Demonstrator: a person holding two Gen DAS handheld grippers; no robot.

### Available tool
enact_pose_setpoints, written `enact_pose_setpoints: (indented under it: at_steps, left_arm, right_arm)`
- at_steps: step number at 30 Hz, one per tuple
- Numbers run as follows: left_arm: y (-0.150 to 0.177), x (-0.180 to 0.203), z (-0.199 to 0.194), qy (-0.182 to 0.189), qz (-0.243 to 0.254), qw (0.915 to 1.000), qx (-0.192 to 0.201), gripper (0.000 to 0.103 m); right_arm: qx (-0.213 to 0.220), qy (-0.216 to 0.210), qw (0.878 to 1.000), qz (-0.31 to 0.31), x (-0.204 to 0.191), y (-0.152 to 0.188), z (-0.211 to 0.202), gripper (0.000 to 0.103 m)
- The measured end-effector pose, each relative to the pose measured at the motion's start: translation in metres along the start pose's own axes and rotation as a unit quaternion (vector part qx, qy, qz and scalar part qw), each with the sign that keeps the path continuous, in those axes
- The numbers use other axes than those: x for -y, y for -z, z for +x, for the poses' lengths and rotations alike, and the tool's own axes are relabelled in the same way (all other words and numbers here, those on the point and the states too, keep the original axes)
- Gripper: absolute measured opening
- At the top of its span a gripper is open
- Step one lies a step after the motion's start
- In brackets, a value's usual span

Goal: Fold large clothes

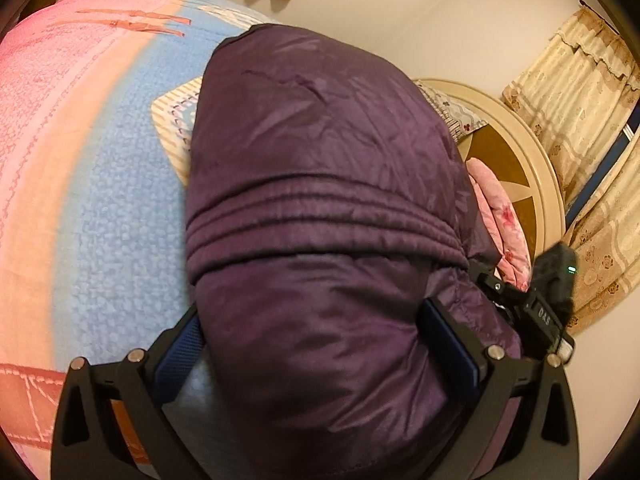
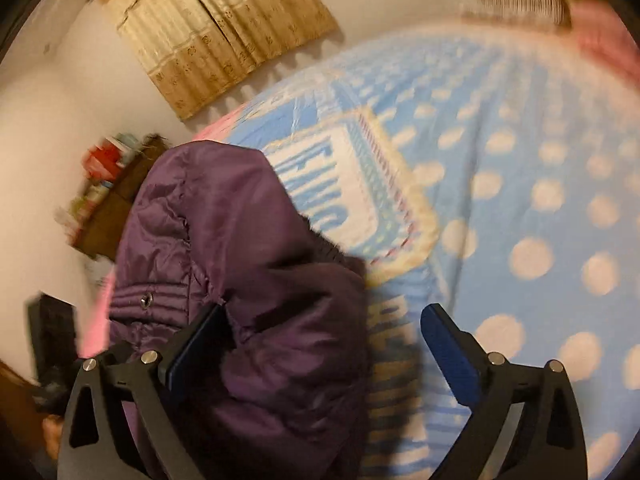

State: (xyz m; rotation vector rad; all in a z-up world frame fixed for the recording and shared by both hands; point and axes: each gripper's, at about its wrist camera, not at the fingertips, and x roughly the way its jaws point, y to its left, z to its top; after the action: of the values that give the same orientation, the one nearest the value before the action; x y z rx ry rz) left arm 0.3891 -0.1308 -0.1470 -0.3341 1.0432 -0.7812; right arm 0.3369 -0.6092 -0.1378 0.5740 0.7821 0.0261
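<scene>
Your left gripper (image 1: 316, 344) is clamping a thick bunch of the purple jacket (image 1: 320, 184) — both blue pads (image 1: 452, 344) are pressing into the padded cloth, and the bulk of it is swelling up in front of the camera, hiding most of what lies beyond. The jacket is lying on the bed, on a fleece blanket (image 1: 100, 200) that is running from pink through peach to pale blue. A stitched band of ribbed seams is crossing the jacket just ahead of the pads. Off to the right of that view, part of the other tool (image 1: 544, 304) is showing dark at the jacket's edge, with the round headboard (image 1: 536, 184) and the curtains (image 1: 580, 92) behind.

Your right gripper (image 2: 332, 344) is standing wide apart. Its left pad (image 2: 196, 348) is lying against the jacket (image 2: 248, 280), while the right pad (image 2: 448, 352) is hanging free over the blue spotted blanket (image 2: 520, 200) — nothing is being squeezed. This view is blurring, so finer detail is not readable. A snap button (image 2: 146, 300) is showing on the jacket's ribbed band, and a cluttered shelf (image 2: 108, 184) is standing by the wall beyond.
</scene>
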Motion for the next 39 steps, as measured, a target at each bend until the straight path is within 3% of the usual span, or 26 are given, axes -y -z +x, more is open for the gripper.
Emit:
enact_pose_setpoints:
  at_steps: [4, 9, 16, 17, 18, 20, 24, 39]
  left_arm:
    - [-0.004, -0.007, 0.005, 0.026, -0.014, 0.9995, -0.007, 0.103]
    - [-0.007, -0.028, 0.015, 0.083, -0.061, 0.9943, -0.028, 0.103]
    - [-0.014, -0.028, 0.019, 0.099, -0.056, 0.9927, -0.039, 0.103]
    - [-0.014, -0.026, 0.019, 0.099, -0.05, 0.9931, -0.037, 0.103]
    - [-0.014, -0.024, 0.018, 0.098, -0.045, 0.9936, -0.032, 0.103]
    - [-0.009, -0.018, 0.014, 0.094, -0.025, 0.9951, -0.018, 0.102]
    - [-0.007, 0.0, 0.005, 0.063, -0.001, 0.998, 0.002, 0.093]
    - [0.034, 0.035, -0.063, -0.039, 0.037, 0.9967, 0.06, 0.091]
  right_arm:
    - [-0.034, -0.102, 0.992, 0.066, 0.033, 0.002, 0.021, 0.098]
    - [-0.028, -0.121, 0.991, 0.047, 0.03, 0.003, 0.03, 0.098]
    - [-0.044, -0.132, 0.99, 0.033, 0.024, -0.003, 0.044, 0.098]
    - [-0.045, -0.136, 0.989, 0.03, 0.023, -0.003, 0.045, 0.092]
    - [-0.048, -0.155, 0.986, 0.032, 0.021, -0.003, 0.046, 0.079]
    - [-0.045, -0.175, 0.983, 0.035, 0.02, 0.0, 0.044, 0.073]
    - [-0.03, -0.171, 0.984, 0.026, 0.012, 0.007, 0.034, 0.062]
    - [-0.034, -0.217, 0.976, -0.007, -0.036, 0.053, 0.002, 0.056]
